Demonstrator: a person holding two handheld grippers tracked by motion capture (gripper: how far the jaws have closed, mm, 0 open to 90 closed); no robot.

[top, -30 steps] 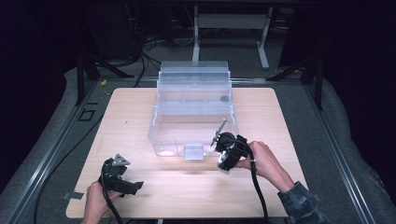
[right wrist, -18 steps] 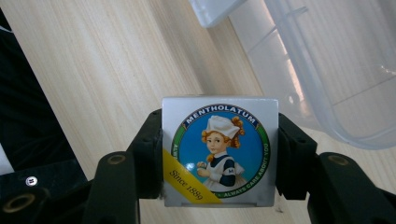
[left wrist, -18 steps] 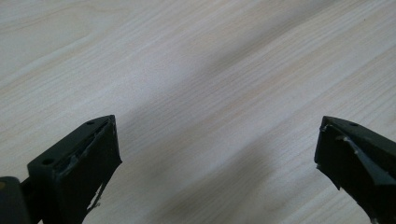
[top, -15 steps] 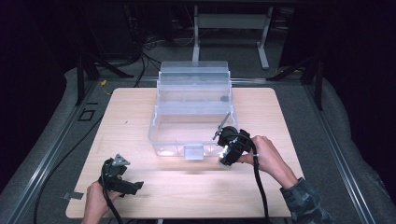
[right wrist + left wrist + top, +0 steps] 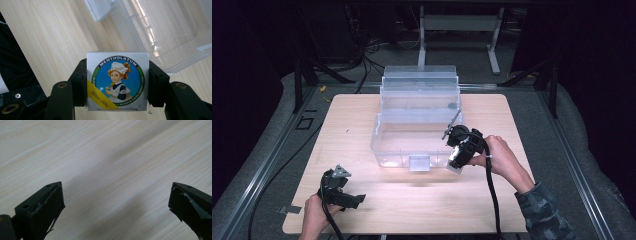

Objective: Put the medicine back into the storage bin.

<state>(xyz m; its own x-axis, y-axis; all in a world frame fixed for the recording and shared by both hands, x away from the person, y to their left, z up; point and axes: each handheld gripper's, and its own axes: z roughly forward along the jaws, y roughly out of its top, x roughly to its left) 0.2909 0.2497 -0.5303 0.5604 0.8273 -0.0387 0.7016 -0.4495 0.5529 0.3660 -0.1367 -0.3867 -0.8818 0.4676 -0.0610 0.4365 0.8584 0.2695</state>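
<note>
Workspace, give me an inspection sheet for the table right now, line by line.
Surface: pale wood table, bare around the bin.
Job's things: clear plastic bin, lid open; Mentholatum box.
Clutter: nothing seen.
Grippers: right gripper shut on the Mentholatum box beside the bin's front right corner; left gripper open over bare wood.
Cables: one black cable trails from each gripper.
Surroundings: grey floor mat, dark stands behind.
</note>
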